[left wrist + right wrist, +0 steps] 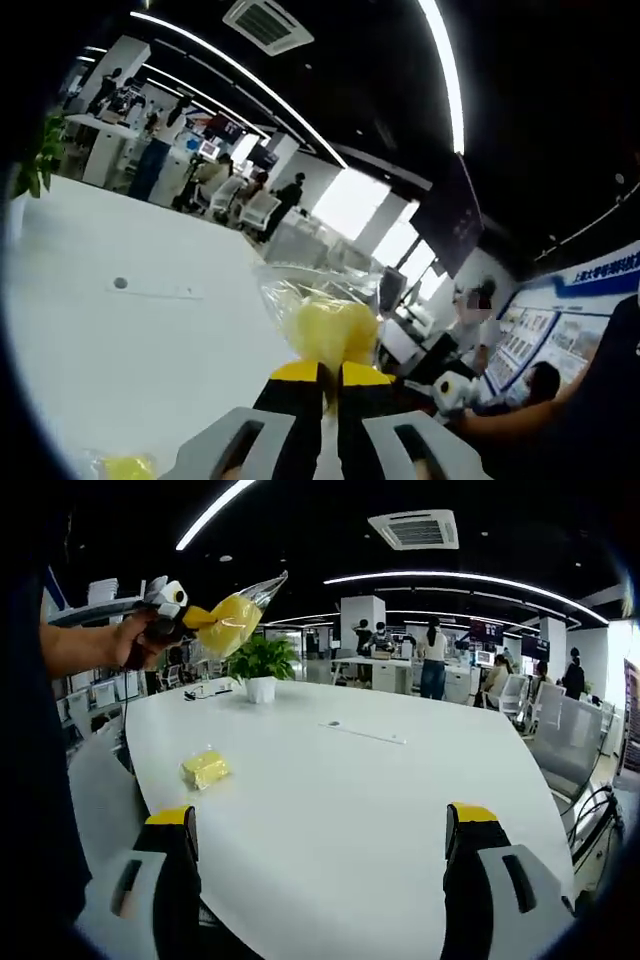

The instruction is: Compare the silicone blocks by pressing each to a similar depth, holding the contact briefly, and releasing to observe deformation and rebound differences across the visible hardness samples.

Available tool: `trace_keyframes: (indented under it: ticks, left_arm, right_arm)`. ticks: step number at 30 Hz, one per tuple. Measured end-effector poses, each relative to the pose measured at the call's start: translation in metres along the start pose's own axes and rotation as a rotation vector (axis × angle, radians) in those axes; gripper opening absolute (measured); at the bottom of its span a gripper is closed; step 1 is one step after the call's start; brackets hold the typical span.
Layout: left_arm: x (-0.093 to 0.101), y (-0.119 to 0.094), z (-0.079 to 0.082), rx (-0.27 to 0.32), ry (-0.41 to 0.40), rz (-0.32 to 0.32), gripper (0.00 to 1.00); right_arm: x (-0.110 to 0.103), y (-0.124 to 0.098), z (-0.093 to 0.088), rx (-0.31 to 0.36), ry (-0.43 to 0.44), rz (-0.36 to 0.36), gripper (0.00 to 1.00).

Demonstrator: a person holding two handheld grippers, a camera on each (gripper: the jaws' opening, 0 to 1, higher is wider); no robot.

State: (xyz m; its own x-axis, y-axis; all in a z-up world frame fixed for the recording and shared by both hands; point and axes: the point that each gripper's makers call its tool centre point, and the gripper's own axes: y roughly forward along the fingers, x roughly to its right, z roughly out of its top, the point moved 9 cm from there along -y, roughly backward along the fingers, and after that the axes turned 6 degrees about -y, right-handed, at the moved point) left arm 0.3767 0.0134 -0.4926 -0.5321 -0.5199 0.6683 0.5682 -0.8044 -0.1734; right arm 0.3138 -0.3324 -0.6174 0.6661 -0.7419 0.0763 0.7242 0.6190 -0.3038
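left gripper [330,372]: yellow-tipped black jaws together, clamped on the near end of a bagged yellow silicone block [330,328]; the block sits in a clear, crinkled plastic bag [300,290] and its long axis runs forward from the jaws, away from the camera. in the right gripper view the same left gripper [190,617] is held in a hand [140,635] above the desk's far-left edge, the bagged block [230,610] pointing up and to the right, its transparent tail flaring to a point. right gripper [322,835]: jaws wide apart, holding nothing, low over the near edge of the desk [400,800]. desk: large, white, smooth, rounded outline. second silicone block [205,769]: small, yellow, squarish, wrapped in clear film, lying flat on the desk ahead and left of the right gripper, well apart from both grippers. beyond it: a flat slim strip [362,733] near the desk's middle, then a leafy green plant in a white pot [261,670] at the far edge. background: open office with people, chairs, white columns, ceiling light strips.
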Motion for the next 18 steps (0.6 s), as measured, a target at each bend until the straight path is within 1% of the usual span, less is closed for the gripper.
trace_keyframes:
  ticks: [2, 8, 11, 18]
  left_arm:
    - [-0.002, 0.001, -0.002, -0.01, 0.002, 0.002, 0.01]
    - [-0.01, 0.005, -0.008, -0.038, -0.031, 0.006, 0.01]
    - [-0.014, 0.007, -0.011, -0.055, -0.035, 0.022, 0.01]
    - [-0.02, 0.006, -0.013, -0.073, -0.055, 0.028, 0.01]
  right_arm:
    - [-0.003, -0.001, -0.003, -0.004, 0.014, 0.006, 0.96]
    - [-0.01, -0.001, -0.019, -0.015, 0.034, 0.012, 0.96]
    - [-0.012, -0.003, -0.022, -0.018, 0.053, 0.009, 0.97]
    - [-0.013, -0.003, -0.021, -0.021, 0.063, -0.001, 0.97]
